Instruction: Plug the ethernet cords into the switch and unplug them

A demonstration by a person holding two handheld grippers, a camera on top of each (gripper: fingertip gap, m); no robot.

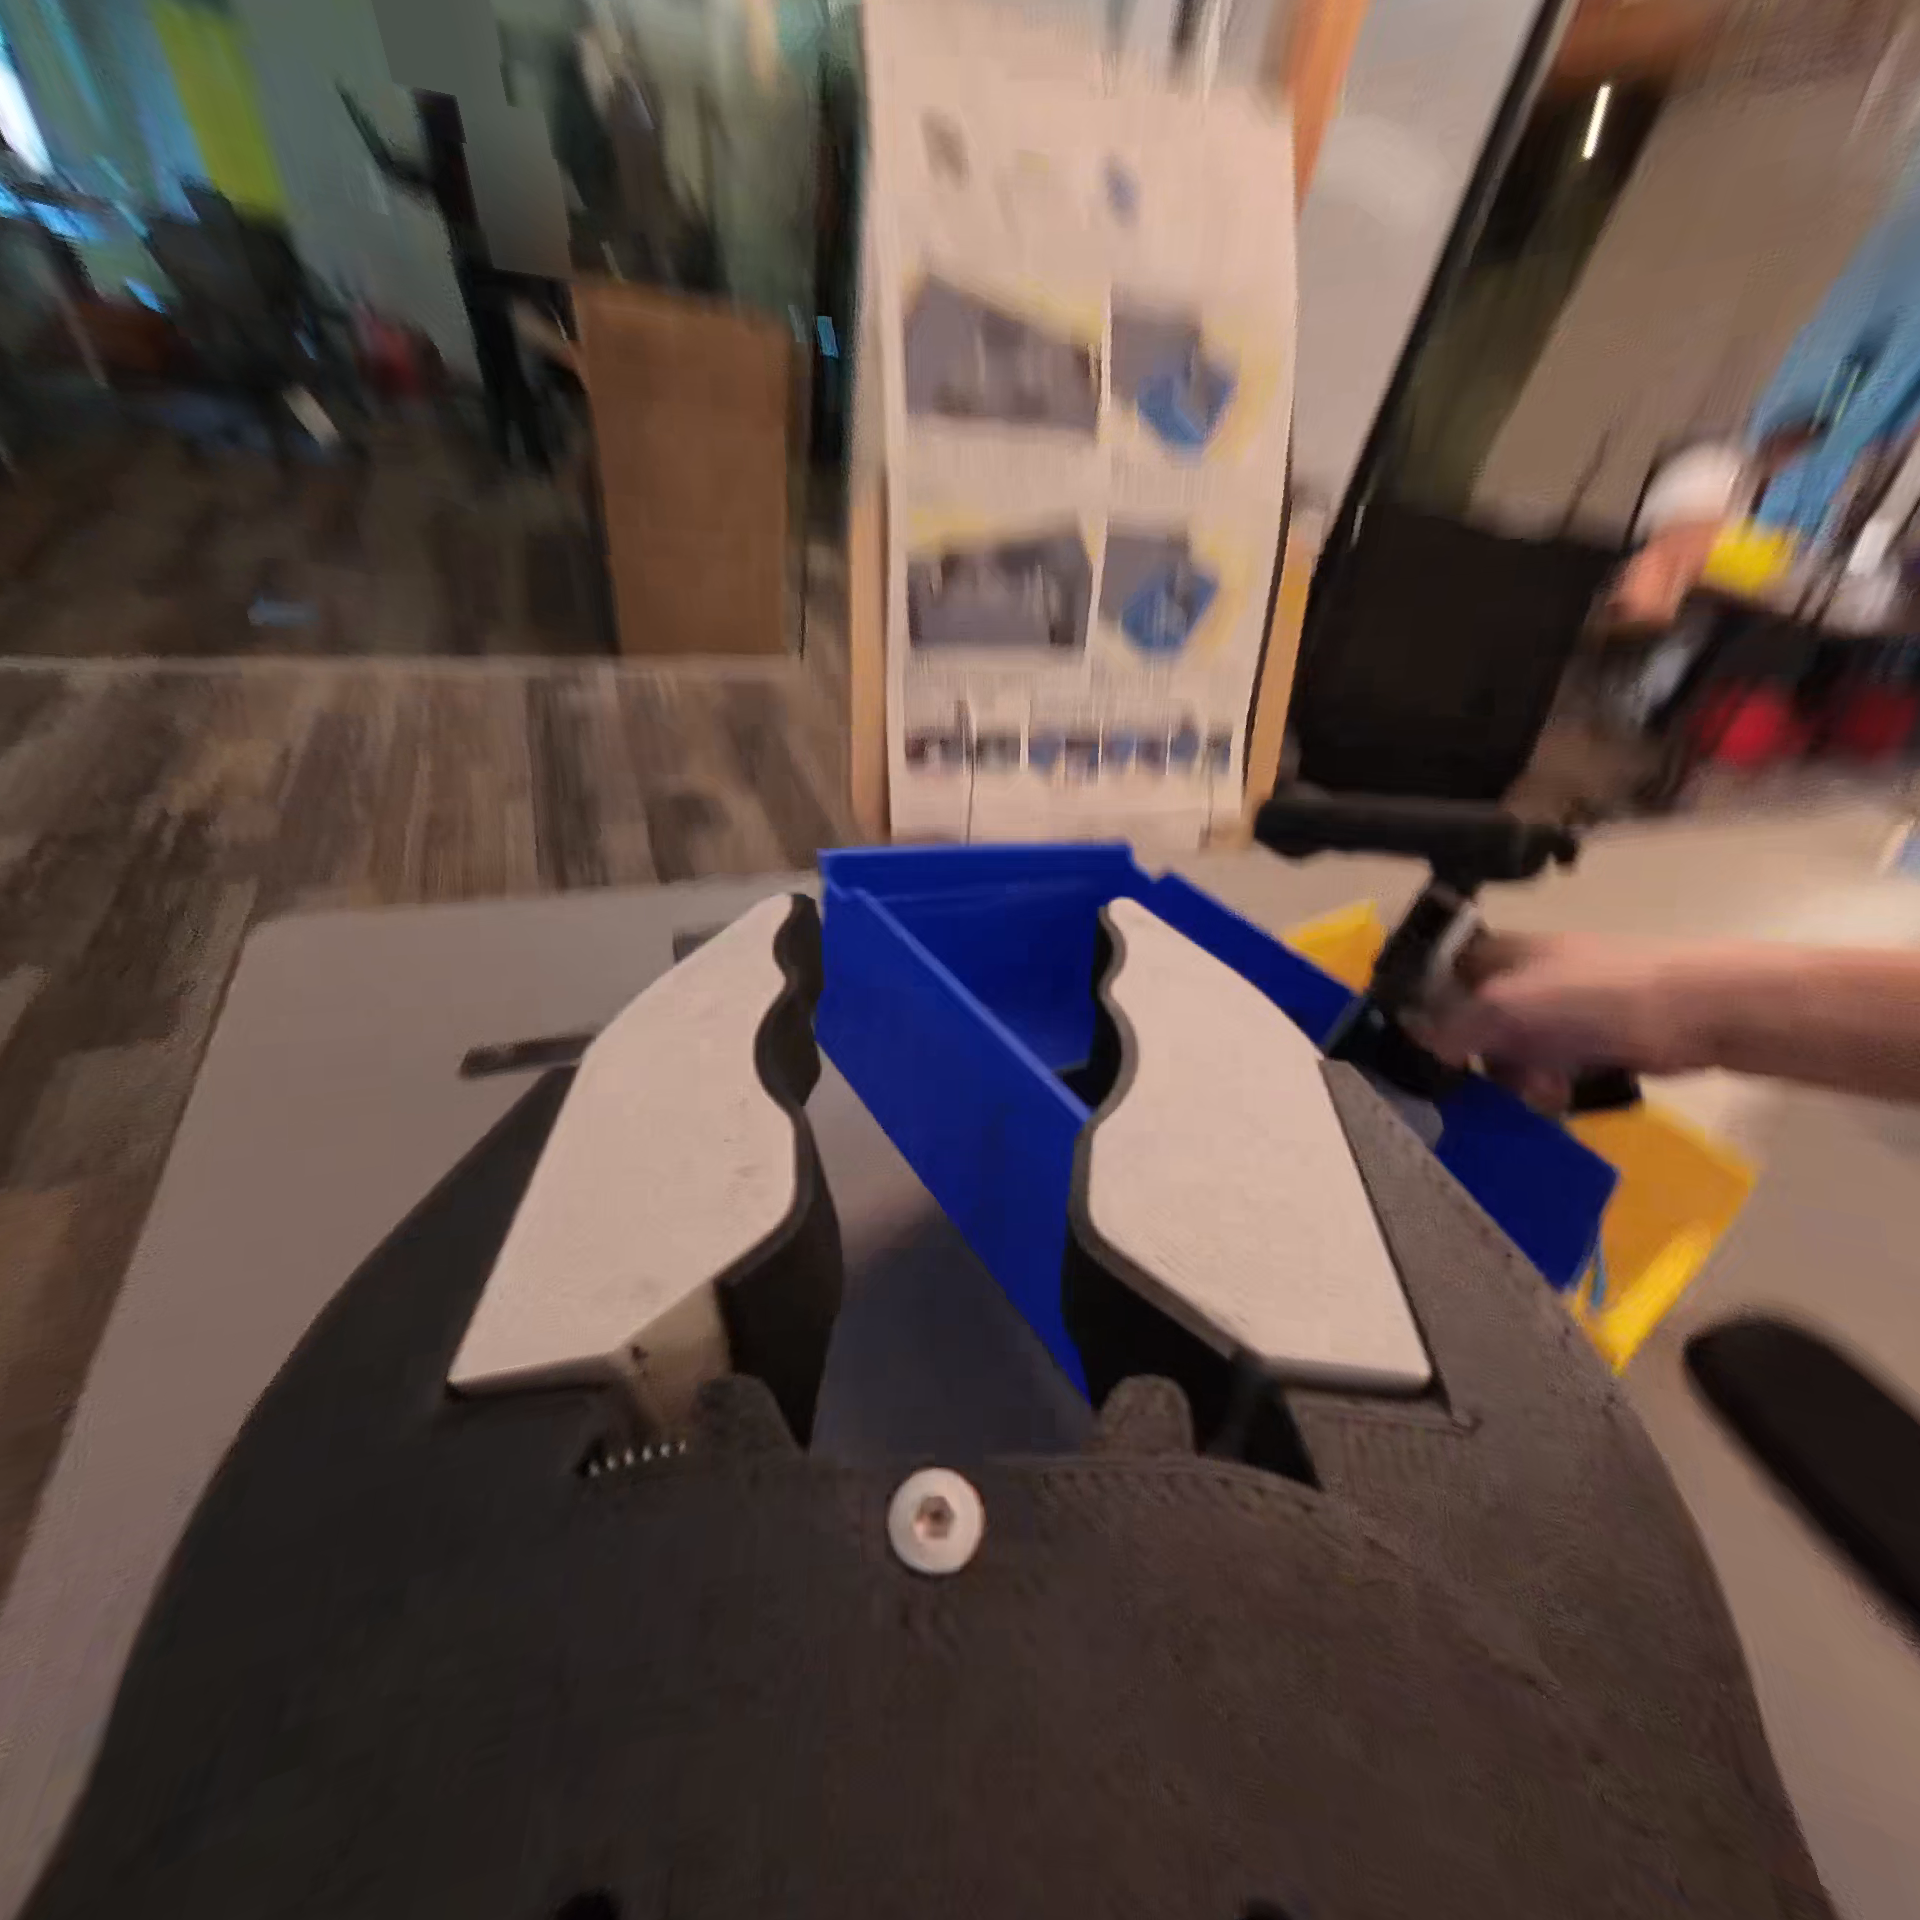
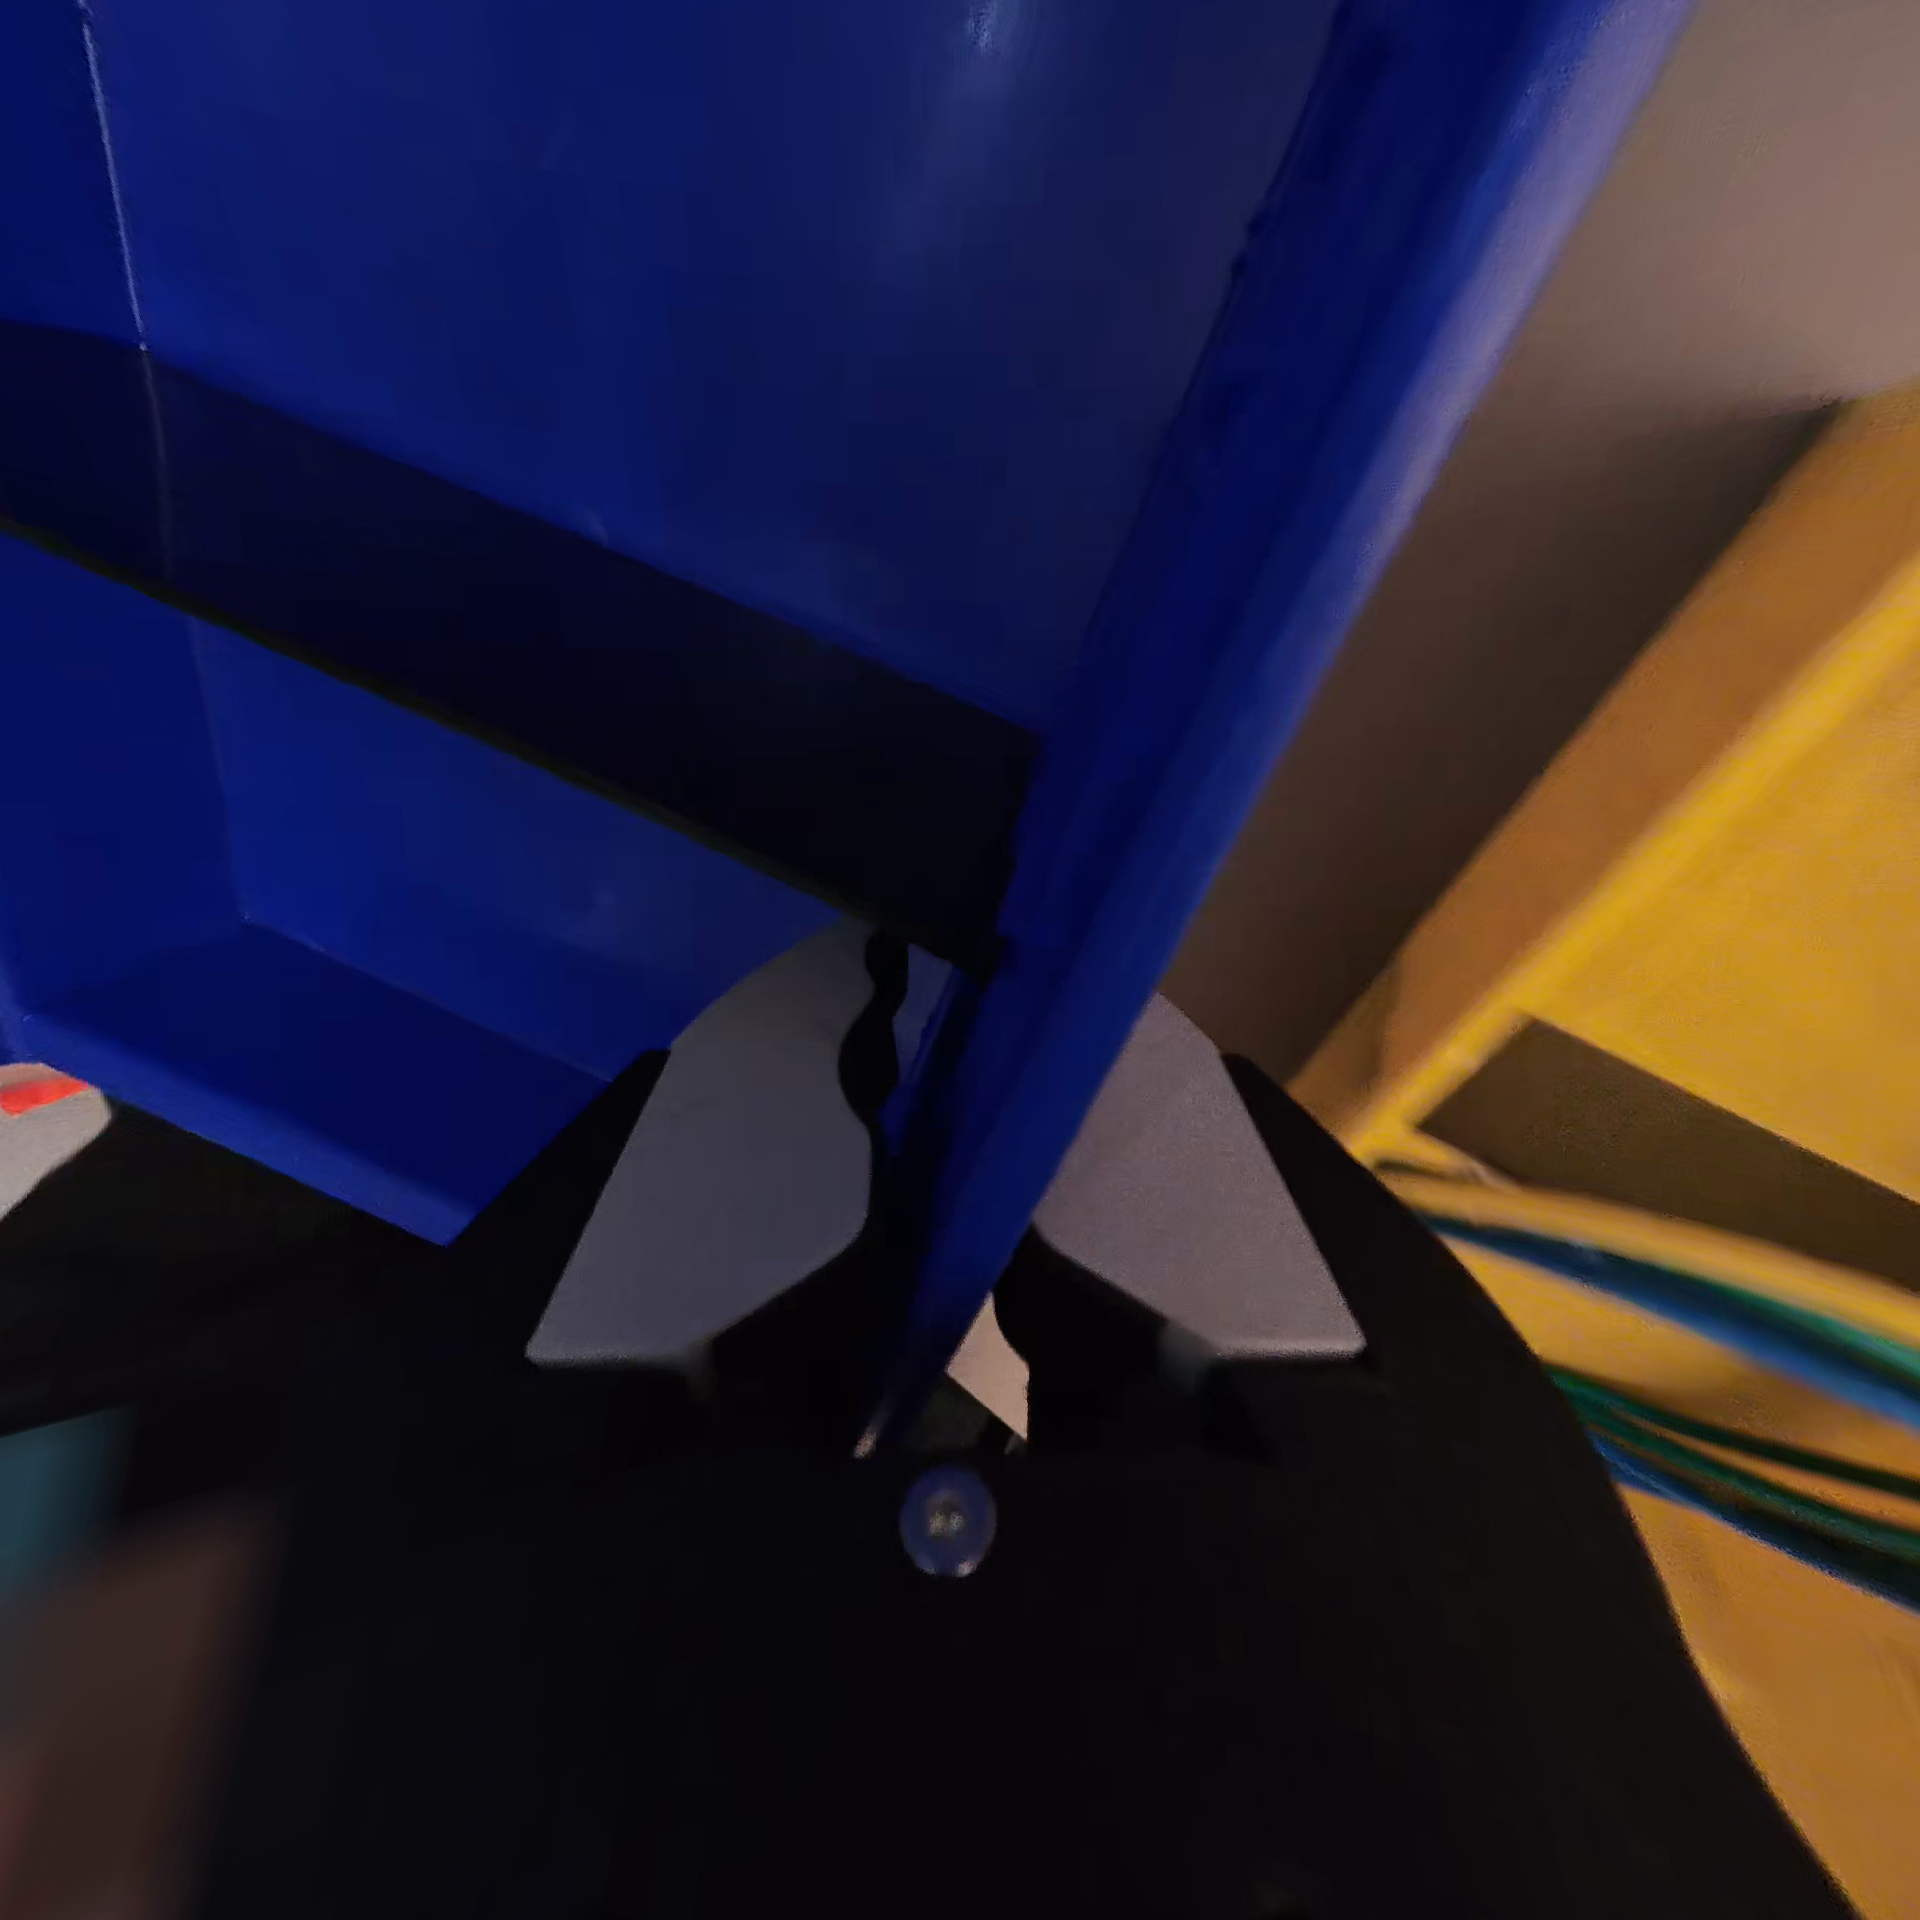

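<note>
Right tongs (image 2: 940,1049) pinch the blue bin (image 2: 727,364) wall, rigid and light; left tongs (image 1: 945,997) spread, empty. Floppy ethernet cords (image 2: 1714,1340) at 3 o'clock: grab by plugs.

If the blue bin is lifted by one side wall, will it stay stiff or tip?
The blue bin looks like thin rigid plastic, probably light. Held only by its side wall in the right gripper, it may tilt. That wall could flex slightly.
</note>
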